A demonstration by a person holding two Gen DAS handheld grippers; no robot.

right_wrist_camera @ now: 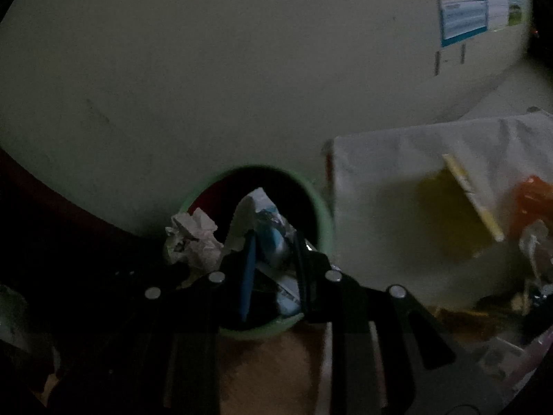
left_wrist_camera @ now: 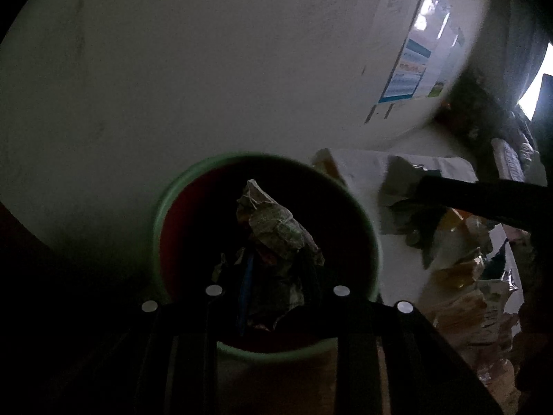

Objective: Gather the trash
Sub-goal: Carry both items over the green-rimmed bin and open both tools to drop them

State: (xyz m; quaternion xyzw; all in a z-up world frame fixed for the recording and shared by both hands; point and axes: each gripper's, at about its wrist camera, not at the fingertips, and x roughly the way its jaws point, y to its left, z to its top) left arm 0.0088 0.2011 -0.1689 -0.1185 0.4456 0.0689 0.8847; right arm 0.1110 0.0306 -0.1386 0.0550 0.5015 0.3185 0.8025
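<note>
A round green-rimmed bin with a dark red inside [left_wrist_camera: 157,228] stands on the floor against the pale wall [left_wrist_camera: 207,69]. Above it, the left gripper [left_wrist_camera: 276,273], angled steeply down, pinches a crumpled printed newspaper wad [left_wrist_camera: 276,228] in narrow jaws. The right gripper [right_wrist_camera: 273,252], tilted likewise, clamps a crinkled white-and-blue wrapper [right_wrist_camera: 266,214] over the bin's mouth. More litter lies to the right on a white sheet [right_wrist_camera: 397,159].

Left gripper [left_wrist_camera: 276,269] pinching crumpled newspaper [left_wrist_camera: 276,228] over green-rimmed bin [left_wrist_camera: 157,221]. Littered wrappers [left_wrist_camera: 459,269] just right, pale wall [left_wrist_camera: 172,69] behind.
</note>
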